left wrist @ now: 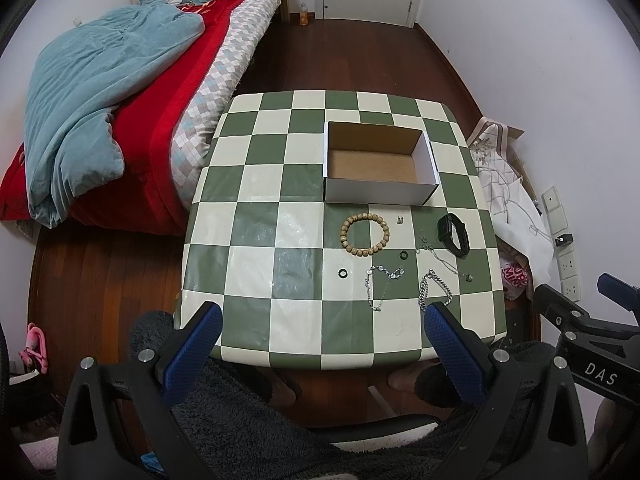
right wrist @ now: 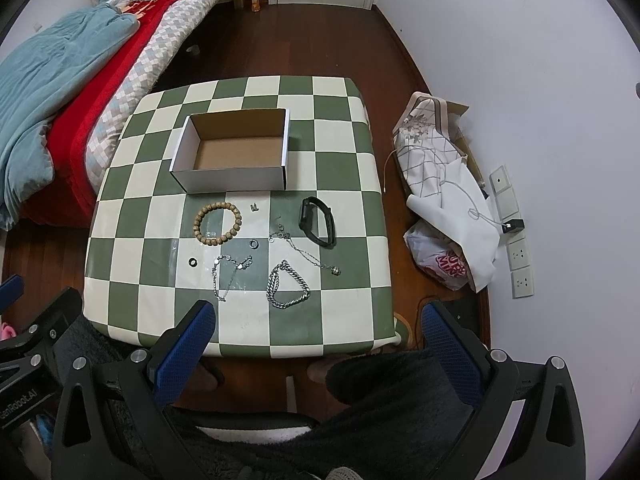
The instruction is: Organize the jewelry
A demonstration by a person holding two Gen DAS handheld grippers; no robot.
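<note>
On the checkered table [left wrist: 256,184], left wrist view: one open cardboard box [left wrist: 378,184], nothing visible inside, toward the far side. Just in front of it, one wooden bead bracelet [left wrist: 365,235] lying flat as a ring. To its right, one small metal piece [left wrist: 399,220], too small to identify, perhaps an earring. Further right, one black wristband [left wrist: 453,234]. Nearer the front edge: two small dark rings [left wrist: 343,273] [left wrist: 403,256], one thin silver bracelet [left wrist: 380,282], one heavy silver chain bracelet [left wrist: 434,288], one fine necklace [left wrist: 444,262] running from beside the wristband to a small pendant. Left gripper [left wrist: 322,320] held above the near table edge, blue pads [left wrist: 192,346] spread wide, holding nothing. Bed [left wrist: 120,120] with teal blanket at left.

Over the same table [right wrist: 132,216], right wrist view: box [right wrist: 234,178] at far centre; bead bracelet [right wrist: 218,222] just in front; small metal piece [right wrist: 253,207] beside it; wristband [right wrist: 318,220] to the right, resting on its edge. Rings [right wrist: 193,261] [right wrist: 253,245], thin bracelet [right wrist: 230,274], chain bracelet [right wrist: 287,284] and necklace [right wrist: 308,254] lie apart from one another nearer the front. Right gripper [right wrist: 318,320] above the near edge, pads [right wrist: 186,354] wide apart, nothing between them. Bags [right wrist: 444,184] on the floor at right.
</note>
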